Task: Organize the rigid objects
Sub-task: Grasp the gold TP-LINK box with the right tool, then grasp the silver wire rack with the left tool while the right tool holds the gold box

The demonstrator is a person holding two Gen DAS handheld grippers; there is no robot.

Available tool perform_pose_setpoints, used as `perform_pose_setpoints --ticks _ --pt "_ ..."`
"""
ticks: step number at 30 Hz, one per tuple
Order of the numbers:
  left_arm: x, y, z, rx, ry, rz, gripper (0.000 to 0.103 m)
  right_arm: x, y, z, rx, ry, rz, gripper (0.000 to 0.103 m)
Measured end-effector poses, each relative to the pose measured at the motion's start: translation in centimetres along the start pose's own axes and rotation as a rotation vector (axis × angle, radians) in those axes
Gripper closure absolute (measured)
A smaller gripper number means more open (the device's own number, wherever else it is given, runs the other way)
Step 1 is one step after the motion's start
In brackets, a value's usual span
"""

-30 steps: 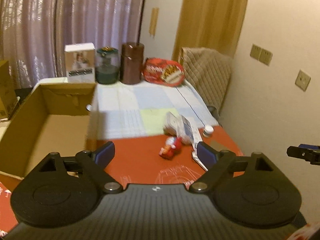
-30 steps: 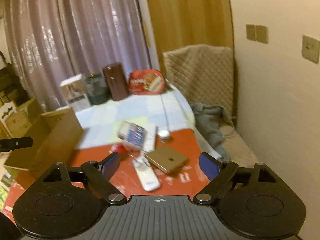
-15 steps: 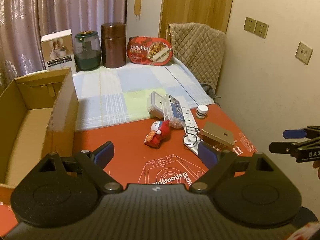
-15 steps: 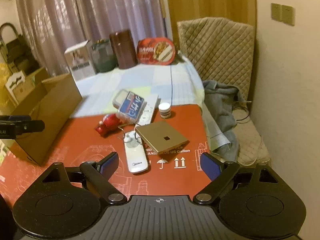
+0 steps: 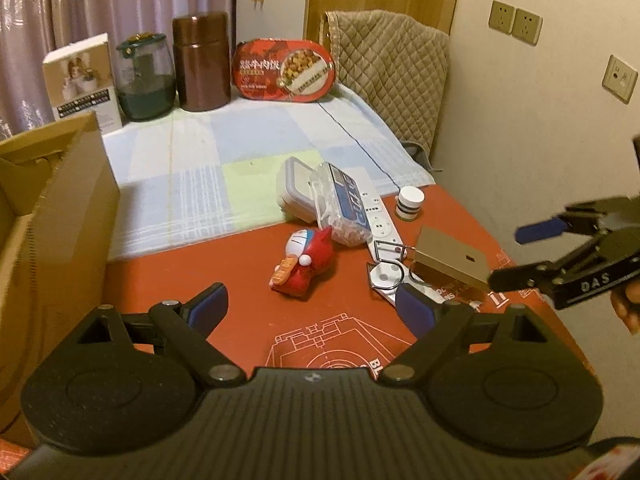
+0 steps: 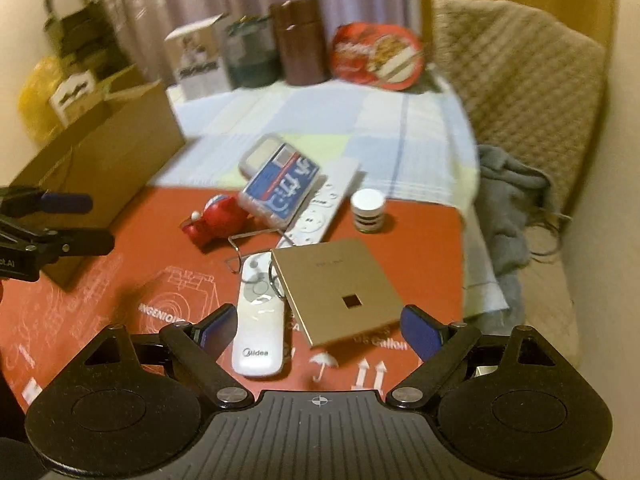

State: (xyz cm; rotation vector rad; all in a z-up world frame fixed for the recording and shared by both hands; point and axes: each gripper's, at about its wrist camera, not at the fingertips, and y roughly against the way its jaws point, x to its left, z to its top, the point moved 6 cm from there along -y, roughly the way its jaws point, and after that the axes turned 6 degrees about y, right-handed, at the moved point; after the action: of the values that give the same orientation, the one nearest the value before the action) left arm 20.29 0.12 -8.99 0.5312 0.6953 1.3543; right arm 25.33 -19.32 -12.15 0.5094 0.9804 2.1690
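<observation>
Left gripper (image 5: 310, 308): jaws wide, empty, above the red surface (image 5: 224, 280) near the toy (image 5: 306, 264). Right gripper (image 6: 316, 326): jaws wide, empty, poised over the remote (image 6: 258, 320) and gold box (image 6: 340, 292), touching neither. Both items lie on the surface beside the power strip (image 6: 324, 208); the carton (image 5: 52, 216) stands left.

Matt corrugated cardboard box (image 5: 72, 216), glossy white plastic remote (image 6: 260, 320), smooth gold-coloured flat box (image 6: 340, 292), quilted cloth chair cover (image 5: 392, 68)

"Midea" on the white remote (image 6: 259, 328), six o'clock. "DAS" on the right gripper (image 5: 520, 256), three o'clock in the left view. Red mat (image 6: 160, 280) reads "INGENIO…" and "Gallon", partly cut off. Other labels unreadable.
</observation>
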Motion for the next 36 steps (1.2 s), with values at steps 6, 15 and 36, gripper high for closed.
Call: perform_pose_setpoints --ticks 6,15,36 --pt "0.2 -2.4 -0.1 0.028 0.006 -0.005 0.015 -1.2 -3.5 0.9 0.057 0.07 0.031 0.017" --pt "0.4 -3.8 -0.2 0.041 0.005 -0.021 0.015 -2.9 -7.0 0.8 0.121 0.058 0.067 0.017" --pt "0.1 -4.6 -1.1 0.063 -0.007 -0.029 0.015 -3.0 -8.3 1.3 0.143 0.003 0.123 0.011"
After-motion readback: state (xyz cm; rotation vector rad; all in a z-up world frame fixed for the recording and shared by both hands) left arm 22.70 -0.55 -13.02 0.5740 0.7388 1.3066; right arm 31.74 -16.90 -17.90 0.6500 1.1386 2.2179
